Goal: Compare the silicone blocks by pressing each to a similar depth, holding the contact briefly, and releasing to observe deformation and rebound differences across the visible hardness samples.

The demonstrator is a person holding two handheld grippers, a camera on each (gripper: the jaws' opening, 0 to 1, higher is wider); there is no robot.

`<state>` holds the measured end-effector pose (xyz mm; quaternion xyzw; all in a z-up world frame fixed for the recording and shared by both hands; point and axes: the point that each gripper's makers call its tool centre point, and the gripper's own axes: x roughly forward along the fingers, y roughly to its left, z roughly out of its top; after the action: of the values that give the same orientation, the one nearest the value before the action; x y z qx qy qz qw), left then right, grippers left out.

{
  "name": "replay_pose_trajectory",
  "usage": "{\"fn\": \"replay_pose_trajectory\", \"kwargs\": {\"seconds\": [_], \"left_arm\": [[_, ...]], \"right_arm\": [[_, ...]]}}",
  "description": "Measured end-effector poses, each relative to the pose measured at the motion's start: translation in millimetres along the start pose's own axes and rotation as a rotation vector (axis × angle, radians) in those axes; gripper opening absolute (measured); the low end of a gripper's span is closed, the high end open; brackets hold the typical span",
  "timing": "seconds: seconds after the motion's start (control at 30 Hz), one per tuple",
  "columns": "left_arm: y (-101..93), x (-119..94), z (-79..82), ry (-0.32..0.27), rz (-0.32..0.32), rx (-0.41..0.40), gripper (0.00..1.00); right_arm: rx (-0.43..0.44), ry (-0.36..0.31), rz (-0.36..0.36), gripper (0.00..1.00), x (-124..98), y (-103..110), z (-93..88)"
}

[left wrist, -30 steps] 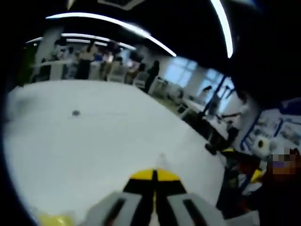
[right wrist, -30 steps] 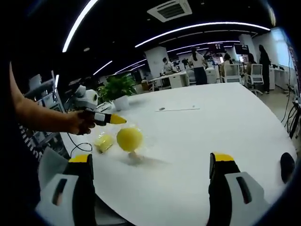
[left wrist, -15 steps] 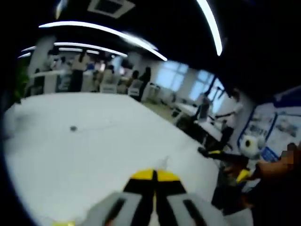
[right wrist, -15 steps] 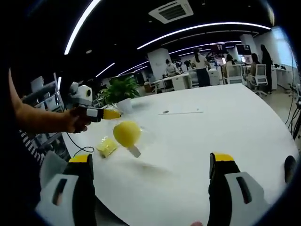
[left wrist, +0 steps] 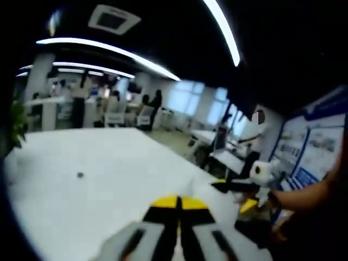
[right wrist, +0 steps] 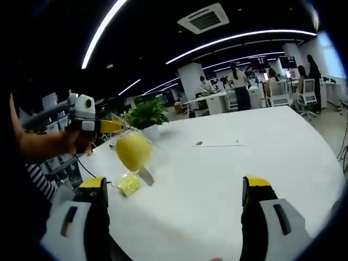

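In the right gripper view my left gripper (right wrist: 111, 126), held by a hand at the left, is shut on a clear wrap holding a round yellow silicone piece (right wrist: 132, 151). The piece hangs above the white table (right wrist: 228, 179), with a white tab dangling under it. A smaller yellow block (right wrist: 129, 185) lies on the table below it. My right gripper (right wrist: 176, 190) stands open near the table's front edge with nothing between its fingers. In the left gripper view the left gripper (left wrist: 178, 205) has its jaws together, and the right gripper (left wrist: 229, 196) shows open at the right.
A potted plant (right wrist: 147, 113) stands at the table's far left edge, and a thin flat strip (right wrist: 217, 144) lies mid-table. A small dark spot (left wrist: 80, 174) marks the tabletop. Desks, chairs and people fill the office behind.
My left gripper has risen and pulled back to the left, lifting the round yellow piece off the table. The small yellow block stays on the table. The right gripper stays open.
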<state>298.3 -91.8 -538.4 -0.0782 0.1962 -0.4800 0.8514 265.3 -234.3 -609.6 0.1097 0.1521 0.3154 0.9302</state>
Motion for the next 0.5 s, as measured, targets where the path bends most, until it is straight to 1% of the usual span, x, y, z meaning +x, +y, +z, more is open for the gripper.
{"fn": "replay_pose_trajectory", "kwargs": {"seconds": [0.07,0.13,0.17,0.27,0.33,0.37,0.47,0.5], "left_arm": [[-3.4,-4,5.6,-0.006,-0.009,0.002,0.0],[-5.9,-7,9.5,-0.013,-0.014,0.007,0.0],[-6.7,-9,11.0,-0.014,-0.015,0.006,0.0],[-11.4,-13,15.5,-0.023,-0.031,0.003,0.0],[-14.7,-15,18.2,-0.031,-0.038,0.0,0.0],[-17.4,-17,19.7,-0.036,-0.046,-0.003,0.0],[-22.3,-18,22.6,-0.041,-0.065,-0.004,0.0],[-24.9,-19,23.5,-0.039,-0.071,-0.001,0.0]], "right_arm": [[0.001,-0.011,0.027,0.96,3,4,6.6],[0.0,-0.013,0.072,0.96,8,12,11.6],[-0.008,-0.005,0.114,0.96,12,19,12.8],[-0.012,0.003,0.192,0.96,21,33,14.6],[0.013,0.008,0.242,0.96,26,40,15.2],[0.013,0.002,0.26,0.96,28,43,16.3],[0.022,0.021,0.33,0.96,34,54,14.6],[0.024,0.021,0.343,0.96,36,57,15.3]]}}
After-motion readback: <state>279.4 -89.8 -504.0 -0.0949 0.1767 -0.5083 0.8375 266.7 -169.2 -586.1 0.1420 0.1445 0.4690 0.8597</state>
